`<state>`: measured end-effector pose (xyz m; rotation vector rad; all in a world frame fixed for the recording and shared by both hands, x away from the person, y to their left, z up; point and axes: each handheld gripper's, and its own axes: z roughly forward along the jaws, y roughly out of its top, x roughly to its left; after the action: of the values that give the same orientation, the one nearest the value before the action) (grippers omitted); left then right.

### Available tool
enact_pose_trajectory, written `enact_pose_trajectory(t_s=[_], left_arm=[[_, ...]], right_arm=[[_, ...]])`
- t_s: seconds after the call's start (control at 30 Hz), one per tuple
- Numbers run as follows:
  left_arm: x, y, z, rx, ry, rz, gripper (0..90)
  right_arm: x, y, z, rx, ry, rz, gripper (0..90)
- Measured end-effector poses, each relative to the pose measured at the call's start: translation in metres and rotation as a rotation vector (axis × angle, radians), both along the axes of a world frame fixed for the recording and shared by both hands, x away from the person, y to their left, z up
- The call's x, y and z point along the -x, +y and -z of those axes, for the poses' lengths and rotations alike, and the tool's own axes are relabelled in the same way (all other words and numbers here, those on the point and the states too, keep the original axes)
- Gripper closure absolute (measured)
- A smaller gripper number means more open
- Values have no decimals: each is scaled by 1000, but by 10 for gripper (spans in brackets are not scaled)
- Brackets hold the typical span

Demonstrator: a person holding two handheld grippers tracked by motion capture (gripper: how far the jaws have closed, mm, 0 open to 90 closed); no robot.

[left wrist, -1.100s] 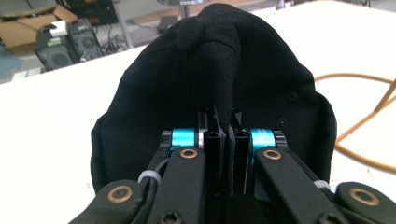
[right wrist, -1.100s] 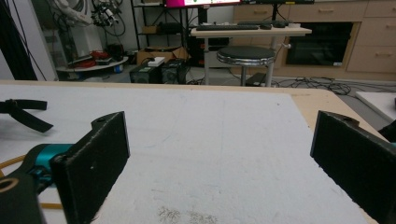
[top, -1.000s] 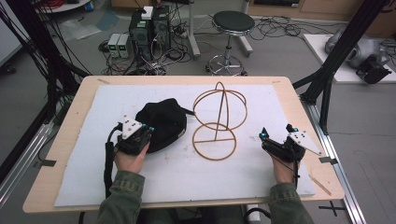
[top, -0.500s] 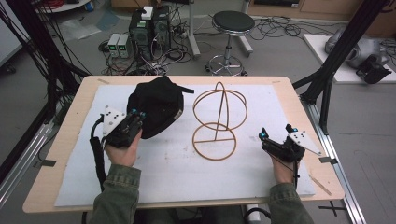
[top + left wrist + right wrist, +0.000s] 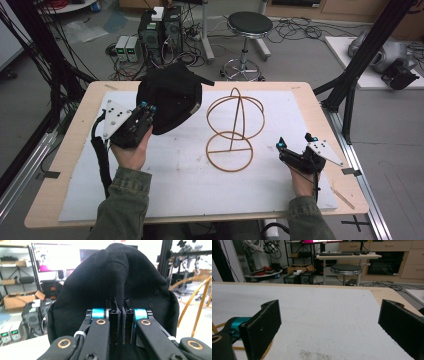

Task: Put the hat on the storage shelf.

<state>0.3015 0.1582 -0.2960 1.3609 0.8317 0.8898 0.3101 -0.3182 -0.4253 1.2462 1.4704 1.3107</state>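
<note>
Since a second ago, you lifted black cap (image 5: 172,100) off white mat (image 5: 200,175); left gripper (image 5: 145,111) up with it, right gripper (image 5: 295,145) unmoved. Pickup done; placing cap on wire hat stand (image 5: 235,130) likely remains. Cap hangs left of stand, fabric fold pinched between left jaws. Right jaws wide, empty, right of stand.
</note>
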Motion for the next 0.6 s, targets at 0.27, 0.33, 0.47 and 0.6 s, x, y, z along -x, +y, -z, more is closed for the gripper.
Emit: enact_pose_trajectory(t_s=[0.27,0.33,0.47,0.6], left_arm=[[3,-5,-26,34,-70,66,876],[2,-8,-30,41,-89,80,877],[0,-13,-35,53,-113,118,876],[-3,-23,-39,33,-112,159,877]], right_arm=[[0,0,0,1,-3,2,36],[0,0,0,5,-9,4,36],[0,1,0,16,-10,1,36],[0,1,-1,16,-12,0,36]])
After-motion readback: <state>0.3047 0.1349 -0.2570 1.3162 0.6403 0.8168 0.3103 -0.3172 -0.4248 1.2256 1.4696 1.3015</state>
